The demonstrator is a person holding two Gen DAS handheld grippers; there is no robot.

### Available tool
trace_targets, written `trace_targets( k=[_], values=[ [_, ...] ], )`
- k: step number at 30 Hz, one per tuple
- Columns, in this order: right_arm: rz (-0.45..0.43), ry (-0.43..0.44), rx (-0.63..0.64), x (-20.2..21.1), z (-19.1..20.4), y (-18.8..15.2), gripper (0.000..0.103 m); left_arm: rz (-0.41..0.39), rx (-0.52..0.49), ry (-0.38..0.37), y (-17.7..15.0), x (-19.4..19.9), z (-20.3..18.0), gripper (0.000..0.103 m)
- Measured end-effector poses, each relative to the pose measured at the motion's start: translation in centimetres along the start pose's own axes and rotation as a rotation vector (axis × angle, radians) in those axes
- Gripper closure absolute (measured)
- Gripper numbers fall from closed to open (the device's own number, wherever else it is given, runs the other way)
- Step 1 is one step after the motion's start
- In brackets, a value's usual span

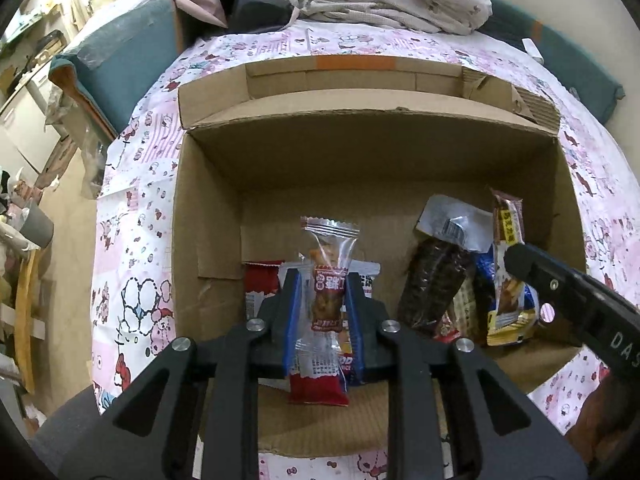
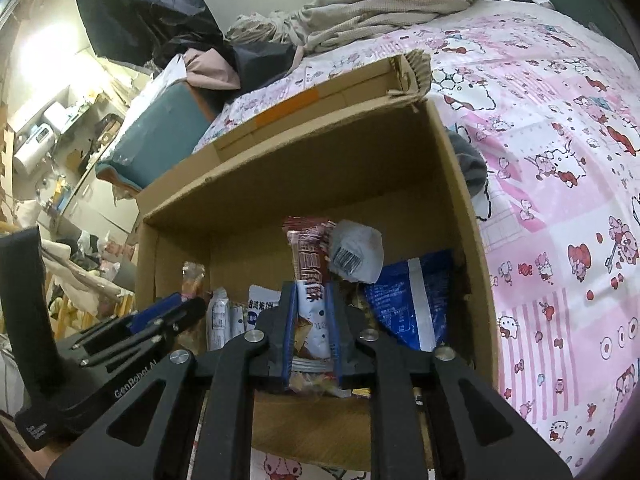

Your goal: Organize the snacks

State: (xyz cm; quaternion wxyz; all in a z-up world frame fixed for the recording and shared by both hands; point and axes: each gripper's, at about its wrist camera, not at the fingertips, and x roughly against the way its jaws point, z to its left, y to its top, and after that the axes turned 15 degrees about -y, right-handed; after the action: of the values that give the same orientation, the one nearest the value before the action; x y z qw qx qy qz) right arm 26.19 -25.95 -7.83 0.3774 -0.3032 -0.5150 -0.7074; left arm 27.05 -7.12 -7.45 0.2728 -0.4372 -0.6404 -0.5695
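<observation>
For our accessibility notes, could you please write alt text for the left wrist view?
The left claw grips a clear, red-labelled snack packet upright inside an open cardboard box on a pink cartoon-print bedsheet. Other snacks stand at the right, where the right claw reaches in.

Red-and-clear snack packet is standing upright inside the cardboard box, near its left wall. Brown-and-white snack bar is standing upright at the right side, leaning among a dark cookie pack and a blue bag.
</observation>
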Motion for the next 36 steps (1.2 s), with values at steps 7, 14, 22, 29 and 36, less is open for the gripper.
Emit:
trace_targets(
  k=[7,14,22,29,36],
  values=[
    [-0.069,0.017,-0.039,2.0,-1.1,0.4,0.08,-0.035,0.008,-0.048,0.1,2.2,-0.4,0.019],
    [-0.125,0.006,-0.077,4.3,-1.8,-0.1,0.02,-0.143,-0.058,-0.052,0.2,6.3,-1.1,0.019],
    [-0.227,0.001,-0.045,9.8,-0.8,-2.1,0.008,-0.293,-0.12,-0.098,-1.7,12.2,-1.5,0.019],
    [-0.249,-0.038,-0.035,13.1,-0.4,-4.8,0.006,-0.373,-0.091,-0.152,-4.0,17.1,-0.3,0.019],
    [-0.31,-0.101,0.017,16.6,0.6,-7.6,0.0,-0.385,-0.057,-0.166,-7.1,19.0,1.4,0.019]
  ],
)
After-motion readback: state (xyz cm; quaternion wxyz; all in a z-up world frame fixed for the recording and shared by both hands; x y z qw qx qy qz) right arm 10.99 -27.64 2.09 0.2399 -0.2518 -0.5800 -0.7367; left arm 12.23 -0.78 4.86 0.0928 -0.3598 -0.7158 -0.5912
